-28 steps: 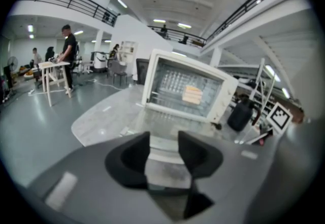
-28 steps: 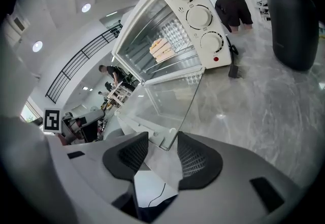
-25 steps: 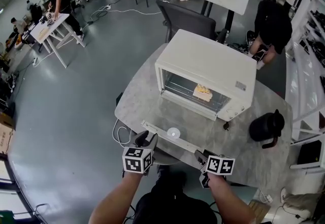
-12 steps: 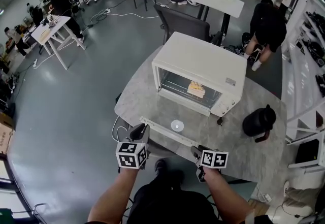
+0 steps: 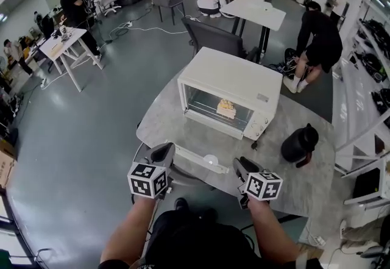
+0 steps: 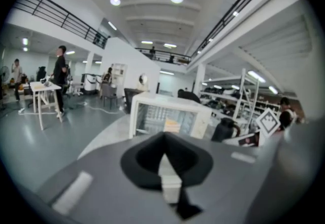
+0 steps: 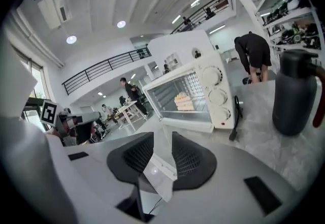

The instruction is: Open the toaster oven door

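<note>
The cream toaster oven (image 5: 228, 88) stands on the marble table (image 5: 161, 118) with its glass door (image 5: 194, 158) folded down flat towards me. A piece of bread (image 5: 226, 107) lies on the rack inside. My left gripper (image 5: 163, 153) hovers over the door's near left end, shut with nothing in it; in the left gripper view its jaws (image 6: 163, 139) meet in front of the oven (image 6: 170, 116). My right gripper (image 5: 242, 166) hangs above the door's near right end. Its jaws (image 7: 158, 148) have just been closing, still stand apart and hold nothing.
A black jug (image 5: 300, 144) stands on the table right of the oven, with the oven's cord (image 7: 234, 116) lying beside it. Behind the table are a grey chair (image 5: 216, 33) and a white table (image 5: 256, 10). Several people work around the hall.
Both grippers have lifted away from the near edge of the lowered door. The left jaws went from open to shut, and the right jaws drew closer together. The door stays down.
</note>
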### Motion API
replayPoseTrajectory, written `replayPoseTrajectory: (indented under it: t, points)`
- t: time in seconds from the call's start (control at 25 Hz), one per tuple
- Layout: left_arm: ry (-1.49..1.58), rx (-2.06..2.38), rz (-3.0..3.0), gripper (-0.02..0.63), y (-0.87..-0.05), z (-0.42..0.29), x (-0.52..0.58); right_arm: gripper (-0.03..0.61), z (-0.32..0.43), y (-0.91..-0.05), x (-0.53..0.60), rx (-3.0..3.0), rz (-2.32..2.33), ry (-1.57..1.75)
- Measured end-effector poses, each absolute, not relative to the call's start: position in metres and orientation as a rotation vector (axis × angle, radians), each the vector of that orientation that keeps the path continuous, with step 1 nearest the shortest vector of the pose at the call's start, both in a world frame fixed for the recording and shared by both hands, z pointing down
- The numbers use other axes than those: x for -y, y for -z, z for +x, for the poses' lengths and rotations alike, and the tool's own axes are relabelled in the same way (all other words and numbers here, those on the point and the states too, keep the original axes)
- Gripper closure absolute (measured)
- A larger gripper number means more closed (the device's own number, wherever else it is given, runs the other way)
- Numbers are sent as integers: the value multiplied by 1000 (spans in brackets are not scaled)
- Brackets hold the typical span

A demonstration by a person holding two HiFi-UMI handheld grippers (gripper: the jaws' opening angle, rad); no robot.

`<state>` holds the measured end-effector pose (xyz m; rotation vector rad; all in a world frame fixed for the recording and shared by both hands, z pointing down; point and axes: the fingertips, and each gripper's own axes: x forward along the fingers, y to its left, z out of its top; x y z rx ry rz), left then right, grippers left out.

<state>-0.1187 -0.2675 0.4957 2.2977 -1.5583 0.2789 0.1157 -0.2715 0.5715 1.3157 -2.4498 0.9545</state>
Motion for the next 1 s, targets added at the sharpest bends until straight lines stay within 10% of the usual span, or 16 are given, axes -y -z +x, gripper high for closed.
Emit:
replayPoseTrajectory:
  t: [0.32, 1.0]
  points:
    - [-248, 1533, 2359, 606, -462, -130, 294, 583, 116, -473, 287, 2635, 1399, -715]
    - [-200, 1514, 2614, 606, -387, -164, 320, 586, 52, -379, 305, 2827, 1425, -498]
